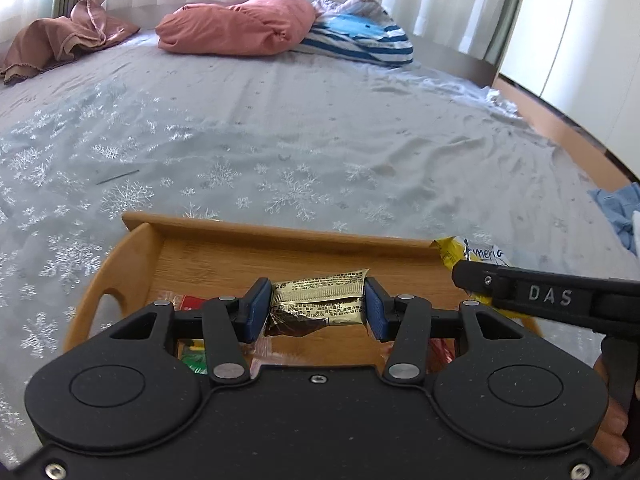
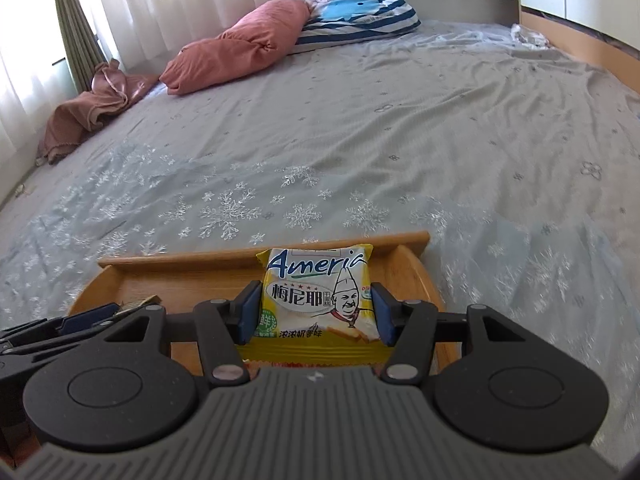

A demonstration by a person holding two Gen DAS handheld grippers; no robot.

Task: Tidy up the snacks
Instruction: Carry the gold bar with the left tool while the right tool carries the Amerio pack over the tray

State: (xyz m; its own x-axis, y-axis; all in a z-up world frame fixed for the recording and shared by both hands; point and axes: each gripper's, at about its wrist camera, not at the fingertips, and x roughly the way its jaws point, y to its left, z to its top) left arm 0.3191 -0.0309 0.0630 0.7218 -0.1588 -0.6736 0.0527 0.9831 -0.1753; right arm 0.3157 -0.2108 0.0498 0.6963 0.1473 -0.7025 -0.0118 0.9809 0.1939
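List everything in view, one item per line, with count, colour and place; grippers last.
wooden tray: one, light brown, on the bed, near edge
gold snack packet: one, gold and brown, over the tray
yellow snack packet: one, yellow and white, over the tray
other snacks: a few, red and green, in the tray, mostly hidden
bedsheet: one, grey with snowflakes
pink pillow: one, far side
striped pillow: one, blue and white, beside it
brown cloth: one, far left
left gripper: black, clamps gold packet
right gripper: black, clamps yellow packet
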